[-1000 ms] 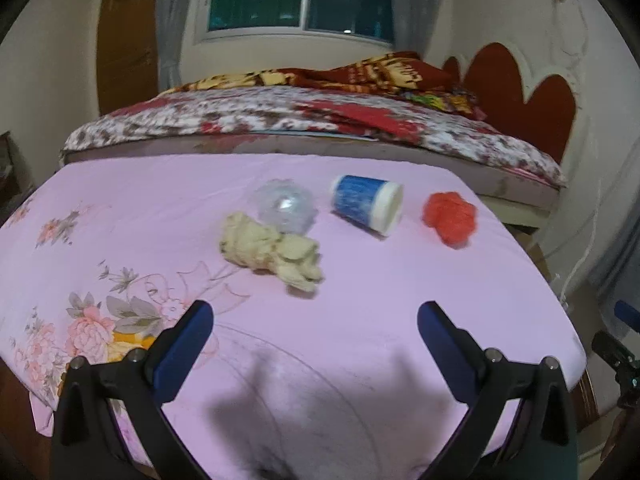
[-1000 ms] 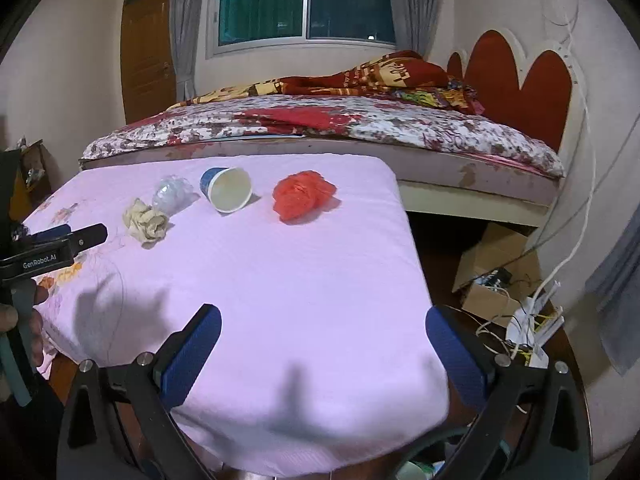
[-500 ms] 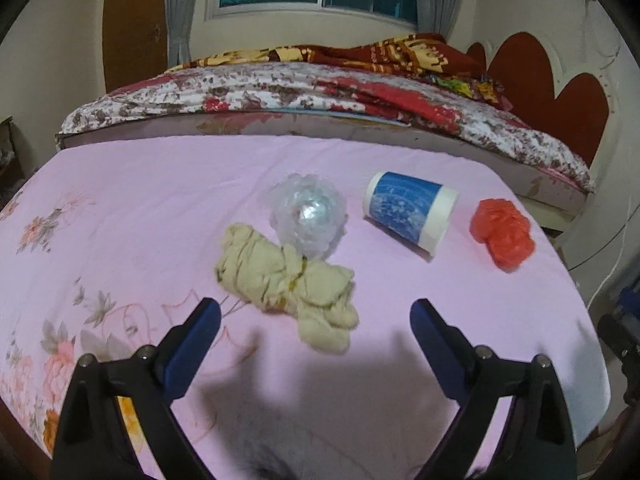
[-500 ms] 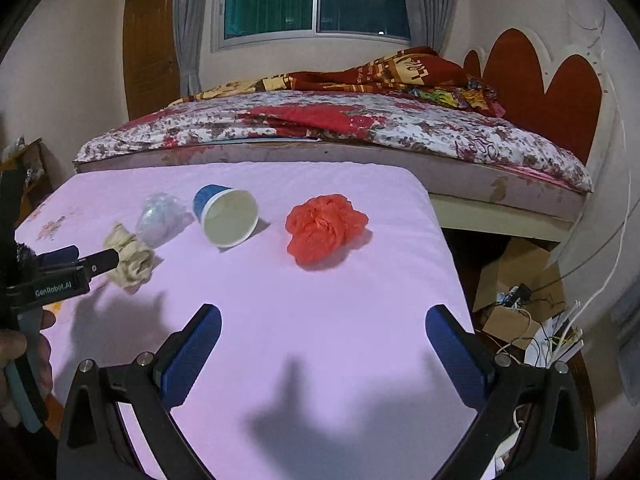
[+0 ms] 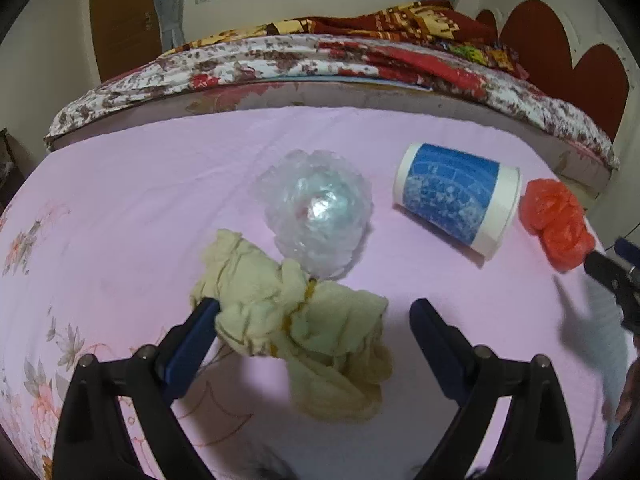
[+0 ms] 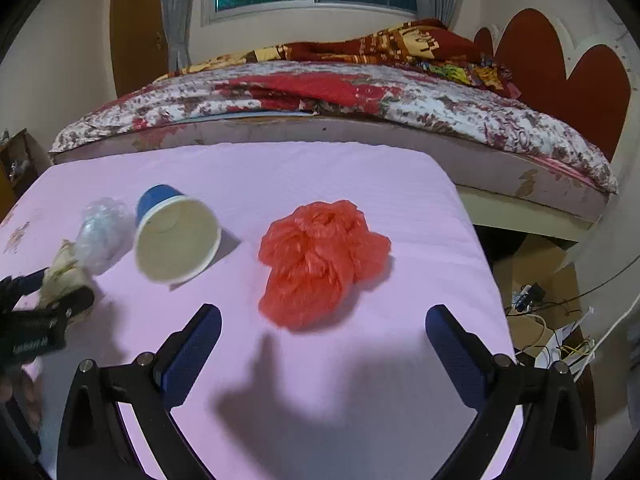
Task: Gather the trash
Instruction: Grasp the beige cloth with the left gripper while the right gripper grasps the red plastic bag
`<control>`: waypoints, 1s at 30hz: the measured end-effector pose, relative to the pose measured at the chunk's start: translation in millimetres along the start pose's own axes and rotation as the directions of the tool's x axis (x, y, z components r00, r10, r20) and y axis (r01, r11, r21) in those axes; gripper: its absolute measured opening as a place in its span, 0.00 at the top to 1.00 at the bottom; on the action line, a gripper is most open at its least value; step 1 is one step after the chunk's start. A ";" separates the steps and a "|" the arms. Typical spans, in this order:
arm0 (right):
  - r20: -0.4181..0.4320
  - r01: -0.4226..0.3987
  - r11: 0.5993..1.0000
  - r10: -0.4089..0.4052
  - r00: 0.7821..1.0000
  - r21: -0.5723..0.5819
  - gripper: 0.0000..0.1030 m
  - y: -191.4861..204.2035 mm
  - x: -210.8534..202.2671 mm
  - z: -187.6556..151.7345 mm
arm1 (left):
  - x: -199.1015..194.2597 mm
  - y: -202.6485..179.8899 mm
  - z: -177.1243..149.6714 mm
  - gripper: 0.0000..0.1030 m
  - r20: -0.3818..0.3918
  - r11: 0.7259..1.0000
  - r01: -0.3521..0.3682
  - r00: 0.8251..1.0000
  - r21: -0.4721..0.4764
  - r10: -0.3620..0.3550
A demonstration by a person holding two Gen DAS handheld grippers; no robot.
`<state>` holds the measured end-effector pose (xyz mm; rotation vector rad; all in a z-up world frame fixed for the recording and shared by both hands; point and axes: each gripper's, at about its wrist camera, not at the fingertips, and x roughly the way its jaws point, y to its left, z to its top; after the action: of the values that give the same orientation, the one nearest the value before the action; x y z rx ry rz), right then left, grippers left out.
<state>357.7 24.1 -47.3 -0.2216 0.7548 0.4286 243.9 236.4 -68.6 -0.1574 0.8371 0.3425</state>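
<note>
A crumpled yellow wad [image 5: 288,320] lies on the pink sheet [image 5: 140,200], between the fingers of my left gripper [image 5: 314,308]. That gripper is open: its left pad touches the wad and its right pad stands clear. Beyond the wad sit a clear plastic ball [image 5: 316,216] and a blue paper cup [image 5: 456,196] on its side. A red plastic bag [image 6: 316,260] lies just ahead of my open right gripper [image 6: 323,312], its near edge between the fingertips. In the right wrist view, the left gripper [image 6: 52,292] shows around the yellow wad [image 6: 64,272].
The pink sheet ends at a right edge [image 6: 480,264], beyond which a cardboard box and cables [image 6: 536,312] lie on the floor. A bed with a flowered cover [image 6: 360,100] stands behind. In the left wrist view, the red bag [image 5: 556,228] and the right gripper's finger [image 5: 612,276] are at the right.
Both grippers have moved forward and down toward the trash. The yellow wad has come between the left fingers, which narrowed slightly. The red bag now sits close in front of the right gripper.
</note>
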 end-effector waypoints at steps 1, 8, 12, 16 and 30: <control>-0.011 0.002 1.000 -0.002 1.000 0.002 0.00 0.0 6.5 3.2 | 0.9 -1.3 0.9 0.10 -0.001 1.000 -0.004 1.000 0.007 0.004; -0.066 0.002 1.000 -0.001 0.998 0.018 0.07 1.1 43.7 19.7 | 3.6 5.8 2.1 0.27 -0.010 1.000 -0.005 1.000 0.010 0.006; -0.092 -0.015 1.000 0.016 0.996 0.019 0.29 3.9 52.5 21.5 | 2.2 11.1 1.6 0.35 -0.006 1.000 0.011 1.000 0.007 -0.011; -0.098 -0.045 0.999 0.047 0.994 0.025 0.55 4.4 51.0 18.6 | -1.4 15.6 -0.8 0.46 0.001 1.000 0.020 1.000 0.003 -0.020; -0.025 -0.061 0.997 0.062 0.998 0.047 0.61 -13.8 -14.2 -2.1 | -35.3 18.3 -22.0 0.53 0.057 0.998 0.062 0.996 -0.014 -0.061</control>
<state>353.5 6.9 -38.2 -0.1611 0.7978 0.4668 200.1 239.2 -56.7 -0.1869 0.7719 0.2947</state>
